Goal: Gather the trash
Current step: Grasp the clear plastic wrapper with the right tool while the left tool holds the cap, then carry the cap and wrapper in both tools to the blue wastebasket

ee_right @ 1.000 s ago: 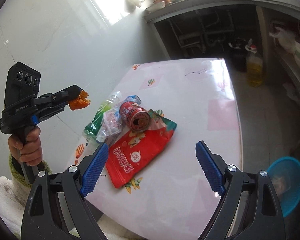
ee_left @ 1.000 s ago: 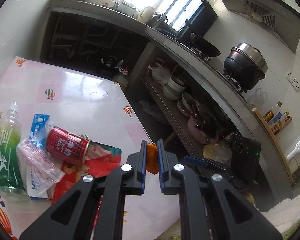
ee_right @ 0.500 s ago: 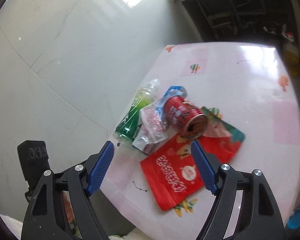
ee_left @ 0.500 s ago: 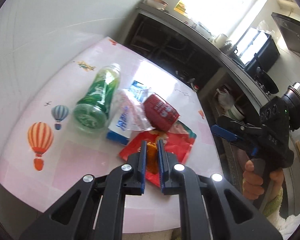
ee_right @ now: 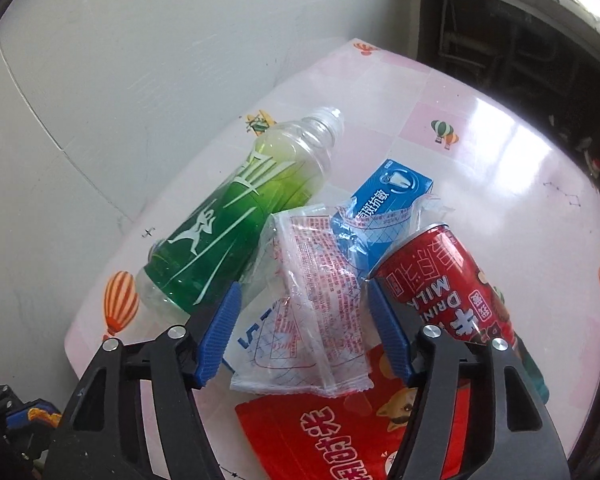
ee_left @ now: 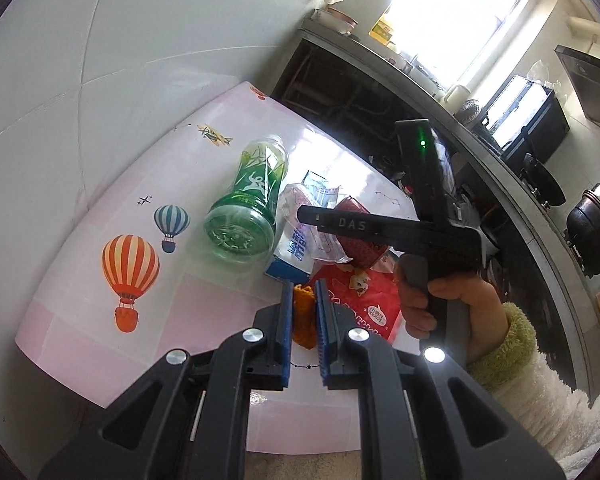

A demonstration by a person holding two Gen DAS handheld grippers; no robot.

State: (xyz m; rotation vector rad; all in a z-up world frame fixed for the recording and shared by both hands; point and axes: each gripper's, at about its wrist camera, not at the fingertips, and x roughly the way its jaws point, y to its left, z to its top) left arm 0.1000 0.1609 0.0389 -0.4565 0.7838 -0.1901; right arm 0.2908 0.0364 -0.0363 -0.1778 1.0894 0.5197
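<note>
A pile of trash lies on the pink table (ee_left: 100,280): a green bottle (ee_right: 236,220), a clear plastic wrapper (ee_right: 316,304), a blue box (ee_right: 384,200), a red can (ee_right: 444,280) and a red snack bag (ee_right: 340,436). My right gripper (ee_right: 304,332) is open, its jaws either side of the clear wrapper, just above the pile. It shows from the side in the left wrist view (ee_left: 380,228). My left gripper (ee_left: 302,320) is shut on an orange scrap (ee_left: 303,316), held above the table's near edge. The bottle (ee_left: 248,208) and red bag (ee_left: 360,300) lie beyond it.
A white tiled wall (ee_left: 80,60) runs along the table's left side. A kitchen counter (ee_left: 500,168) with a pot (ee_left: 592,220) and a window lies behind to the right. The person's hand in a fleece sleeve (ee_left: 512,340) holds the right gripper.
My right gripper has dropped down close over the pile and now straddles the clear wrapper. My left gripper has swung from the counter side to face the table, still holding the orange scrap.
</note>
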